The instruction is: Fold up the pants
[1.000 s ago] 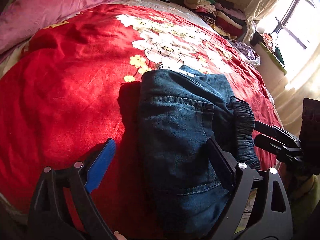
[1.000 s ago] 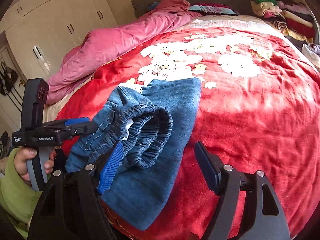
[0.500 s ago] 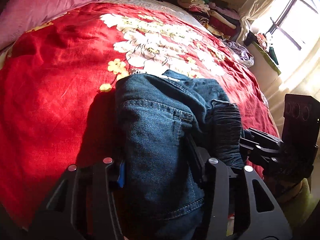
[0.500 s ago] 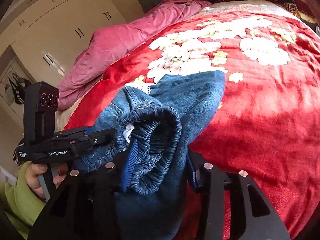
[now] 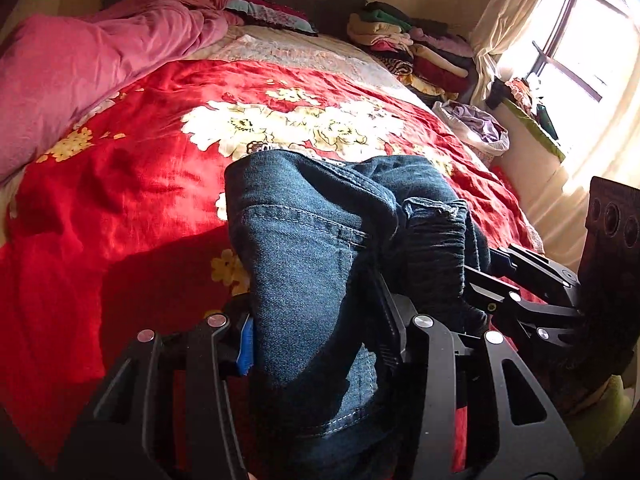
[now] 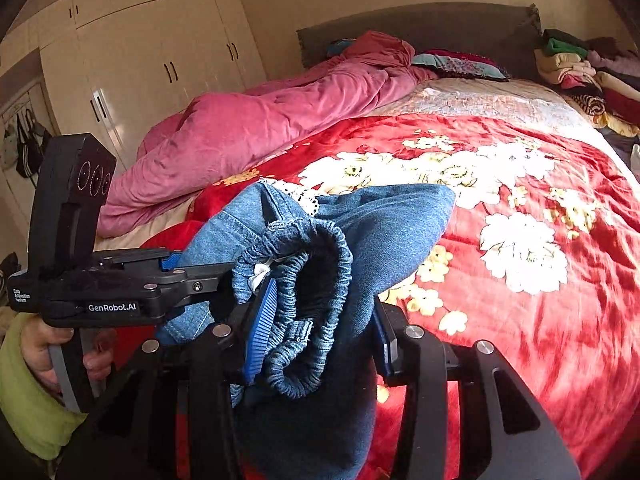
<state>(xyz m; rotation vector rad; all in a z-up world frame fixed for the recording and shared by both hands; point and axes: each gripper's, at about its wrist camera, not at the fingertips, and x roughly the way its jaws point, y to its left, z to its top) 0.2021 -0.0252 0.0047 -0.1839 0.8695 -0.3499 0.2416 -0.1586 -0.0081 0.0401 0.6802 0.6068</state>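
Your bed [image 5: 120,208] with its red floral cover fills both frames, and the pants [image 5: 312,248] sit lower centre, already a compact folded bundle. You have the left hand-held gripper [image 5: 316,328] clenched on the denim and the right hand-held gripper [image 6: 320,320] clenched on the elastic waistband [image 6: 320,264]. Judged remaining: set it down, flatten.

The pants [image 5: 308,264] cover most of my left gripper's [image 5: 320,336] pads, and the bottom edge cuts off their lower part. In the right view, my left hand [image 6: 44,352] is half hidden behind the handle.
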